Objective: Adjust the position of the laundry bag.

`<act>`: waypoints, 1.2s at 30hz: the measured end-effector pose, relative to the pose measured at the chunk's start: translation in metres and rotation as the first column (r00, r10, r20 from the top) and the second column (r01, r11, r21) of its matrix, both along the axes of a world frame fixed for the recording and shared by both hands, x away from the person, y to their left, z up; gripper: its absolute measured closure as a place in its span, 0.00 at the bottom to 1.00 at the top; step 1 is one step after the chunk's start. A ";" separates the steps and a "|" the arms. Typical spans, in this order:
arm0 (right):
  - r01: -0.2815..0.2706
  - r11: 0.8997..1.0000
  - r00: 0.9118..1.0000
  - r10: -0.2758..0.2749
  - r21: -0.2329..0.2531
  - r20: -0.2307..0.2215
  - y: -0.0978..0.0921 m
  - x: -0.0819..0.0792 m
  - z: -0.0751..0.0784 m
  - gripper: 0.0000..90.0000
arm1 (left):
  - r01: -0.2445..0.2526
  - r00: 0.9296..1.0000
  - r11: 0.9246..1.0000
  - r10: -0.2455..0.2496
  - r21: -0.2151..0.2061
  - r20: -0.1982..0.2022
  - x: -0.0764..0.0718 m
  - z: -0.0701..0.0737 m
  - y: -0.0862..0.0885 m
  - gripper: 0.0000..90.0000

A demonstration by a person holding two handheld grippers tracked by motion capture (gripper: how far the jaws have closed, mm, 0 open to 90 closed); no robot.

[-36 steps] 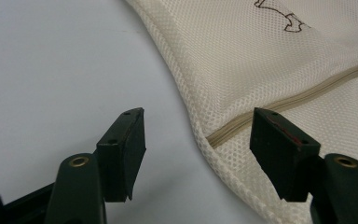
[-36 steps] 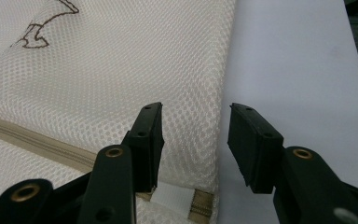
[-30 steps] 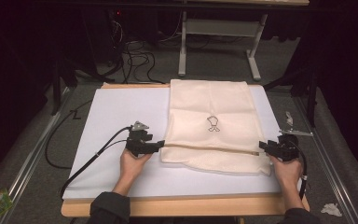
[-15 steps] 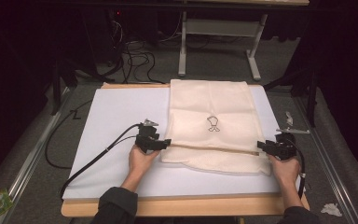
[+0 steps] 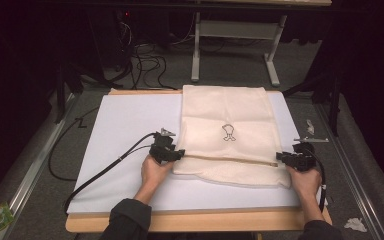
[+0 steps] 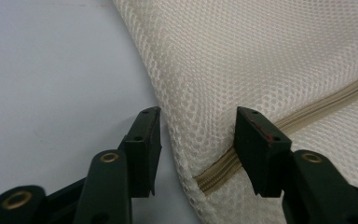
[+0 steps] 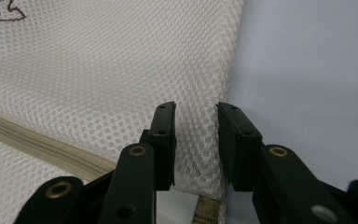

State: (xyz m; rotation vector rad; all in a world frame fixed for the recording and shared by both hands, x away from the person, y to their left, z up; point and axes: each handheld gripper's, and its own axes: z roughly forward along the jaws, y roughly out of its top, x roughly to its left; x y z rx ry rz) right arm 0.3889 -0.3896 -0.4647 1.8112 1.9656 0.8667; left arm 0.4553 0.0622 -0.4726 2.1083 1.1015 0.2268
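Bag: cream mesh laundry bag point(image 5: 227, 135) flat on the white counter point(image 5: 125, 125), zipper point(image 6: 307, 109) between both grippers.
Left gripper point(image 5: 179, 153): has slid in from the side; fingers point(image 6: 144, 140) wide apart, straddling the bag's zipper corner, gripping nothing.
Right gripper point(image 5: 281, 157): barely moved; fingers point(image 7: 165, 135) part-open around the opposite edge, not pinching.
Meaning: both corners look ready to grasp.

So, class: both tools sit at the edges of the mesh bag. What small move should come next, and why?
Probably close both tools. The left tool is open astride the mesh bag's edge at the zipper end; the right tool brackets the opposite edge, also open. Neither grips yet.
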 end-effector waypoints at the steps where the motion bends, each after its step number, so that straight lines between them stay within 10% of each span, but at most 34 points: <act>1: 0.000 1.000 1.000 0.000 0.000 0.000 0.000 0.000 0.000 0.79 | 0.000 1.000 1.000 0.000 0.000 0.000 0.000 0.000 0.000 0.60; 14: -0.020 1.000 1.000 0.021 -0.020 0.008 0.004 0.001 0.002 0.99 | 0.044 0.998 0.999 -0.044 0.012 0.034 -0.001 0.002 -0.007 0.94; 36: -0.076 0.997 0.996 0.076 -0.004 0.052 0.014 0.001 0.010 0.99 | 0.028 0.998 1.000 -0.028 0.000 0.056 -0.002 0.016 0.011 0.97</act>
